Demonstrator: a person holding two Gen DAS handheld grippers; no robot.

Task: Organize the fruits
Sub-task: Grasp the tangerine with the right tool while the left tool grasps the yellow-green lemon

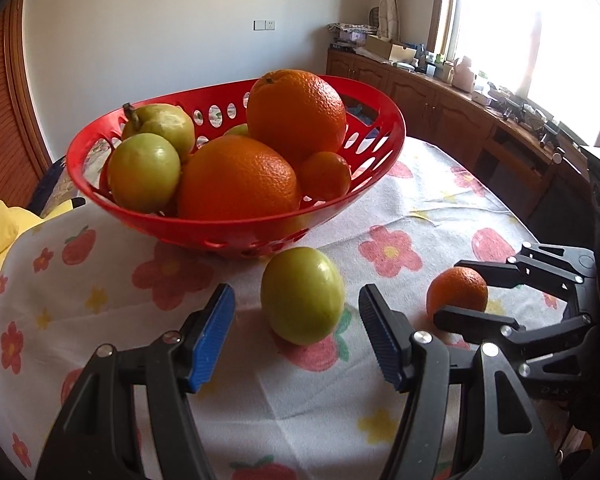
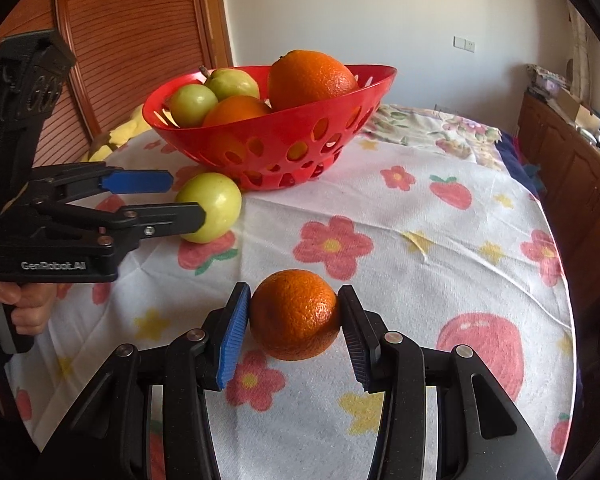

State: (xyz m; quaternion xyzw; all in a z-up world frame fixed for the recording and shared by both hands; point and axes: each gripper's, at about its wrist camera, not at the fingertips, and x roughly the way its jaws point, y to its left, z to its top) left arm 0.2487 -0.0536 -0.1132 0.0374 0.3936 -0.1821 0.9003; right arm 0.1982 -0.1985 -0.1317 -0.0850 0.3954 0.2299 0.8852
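Two fruits are left outside the bowl, as far as your cameras show, and most of the sorting looks done.

From your left wrist view, the red basket (image 1: pixel 236 222) sits on the flowered tabletop (image 1: pixel 440 208) and already carries two large oranges (image 1: pixel 296 114), a small mandarin (image 1: pixel 325 176) and at least three green fruits, one with a stem (image 1: pixel 160 126). A loose green fruit (image 1: pixel 302 295) rests on the cloth just in front of the basket, nearly touching its base. Your left tongs (image 1: pixel 297 338) are spread wide with the blue pads on either side of that fruit, clear of its skin on both sides; they have hold of nothing yet. To the right, the small orange (image 1: pixel 457 293) lies on the cloth with your right tongs' black fingers around it.

From your right wrist view, the right tongs (image 2: pixel 295 334) have closed in on the small orange (image 2: pixel 294 314): both pads appear to touch its sides, and the fruit sits on the tabletop (image 2: pixel 440 216), not lifted. I judge this a grip just made or about made. Your left tongs (image 2: pixel 176 200) straddle the green fruit (image 2: pixel 210 207) beside the basket (image 2: pixel 268 144), and a gap shows above it.

So what remains, by my reading, is closing on the green fruit, lifting both, and setting them in the basket, where room is tight near the top orange.
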